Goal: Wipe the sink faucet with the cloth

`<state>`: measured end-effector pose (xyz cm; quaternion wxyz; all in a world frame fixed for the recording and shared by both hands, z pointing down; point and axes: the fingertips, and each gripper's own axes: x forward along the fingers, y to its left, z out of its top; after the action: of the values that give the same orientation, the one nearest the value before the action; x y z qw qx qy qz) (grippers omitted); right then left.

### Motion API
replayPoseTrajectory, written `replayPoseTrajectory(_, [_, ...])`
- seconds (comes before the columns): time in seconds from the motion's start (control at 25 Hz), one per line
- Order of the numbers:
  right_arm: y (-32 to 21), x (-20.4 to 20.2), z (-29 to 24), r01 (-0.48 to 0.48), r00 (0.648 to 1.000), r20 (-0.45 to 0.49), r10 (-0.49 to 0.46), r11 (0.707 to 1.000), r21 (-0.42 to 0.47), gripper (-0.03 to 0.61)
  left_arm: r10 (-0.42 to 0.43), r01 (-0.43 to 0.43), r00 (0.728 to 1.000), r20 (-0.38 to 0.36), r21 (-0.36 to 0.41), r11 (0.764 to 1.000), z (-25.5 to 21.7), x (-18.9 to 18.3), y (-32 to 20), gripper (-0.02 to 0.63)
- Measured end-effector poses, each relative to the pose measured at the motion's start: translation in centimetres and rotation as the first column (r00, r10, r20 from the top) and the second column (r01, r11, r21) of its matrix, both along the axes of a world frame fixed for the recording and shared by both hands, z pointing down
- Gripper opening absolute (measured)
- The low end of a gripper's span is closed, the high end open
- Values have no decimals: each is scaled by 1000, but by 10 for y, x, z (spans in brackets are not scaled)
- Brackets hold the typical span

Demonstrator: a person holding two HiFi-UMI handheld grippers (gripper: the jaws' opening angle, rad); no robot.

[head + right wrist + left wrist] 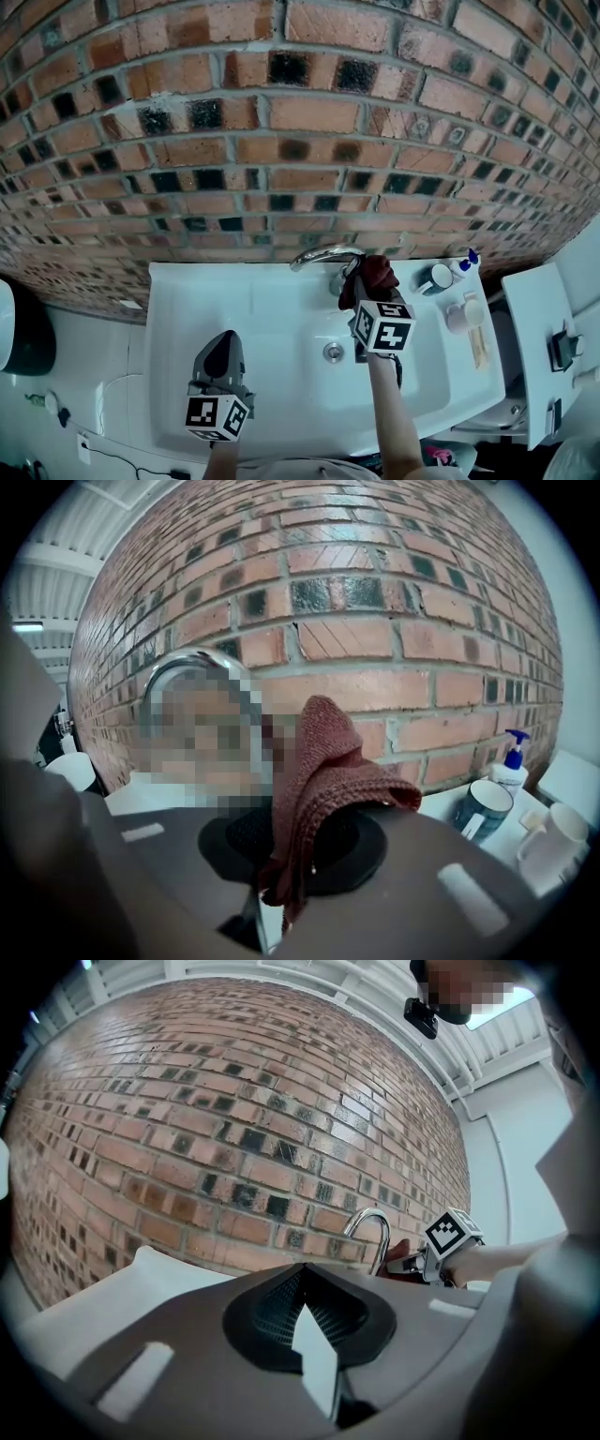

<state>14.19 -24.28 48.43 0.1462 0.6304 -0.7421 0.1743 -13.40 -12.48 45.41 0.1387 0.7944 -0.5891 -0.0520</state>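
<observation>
The right tongs, clamped on the cloth, were just right of the faucet; the left tongs, closed and empty, hung well short of it.

l gripper held low, jaws together, nothing btwn them. r gripper reached fwd on outstretched forearm, jaws clamped on dark red cloth.

You faced a red-brown brick wall with scattered dark bricks. A white side wall met it on your right. Overhead, white beams and one lit ceiling panel.
</observation>
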Motion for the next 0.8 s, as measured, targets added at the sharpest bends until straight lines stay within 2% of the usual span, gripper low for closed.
replayPoseTrajectory(0.36, [8,-12,13,21,1000,6,-21,999,-29,46,13,-12,1000,-13,8,1000,3,4,0,6])
replayPoseTrajectory(0.48, [11,-15,16,35,999,37,-33,998,-48,46,13,-12,1000,-15,20,1000,4,2,2,6])
replayPoseTrajectory(0.68, [21,-37,29,118,989,95,-111,990,-79,52,7,-7,1000,-17,33,999,-1,0,4,6])
replayPoseTrajectory(0.8, [29,-59,36,199,975,118,-187,975,-101,52,1,0,1000,-13,41,999,-5,-3,6,6])
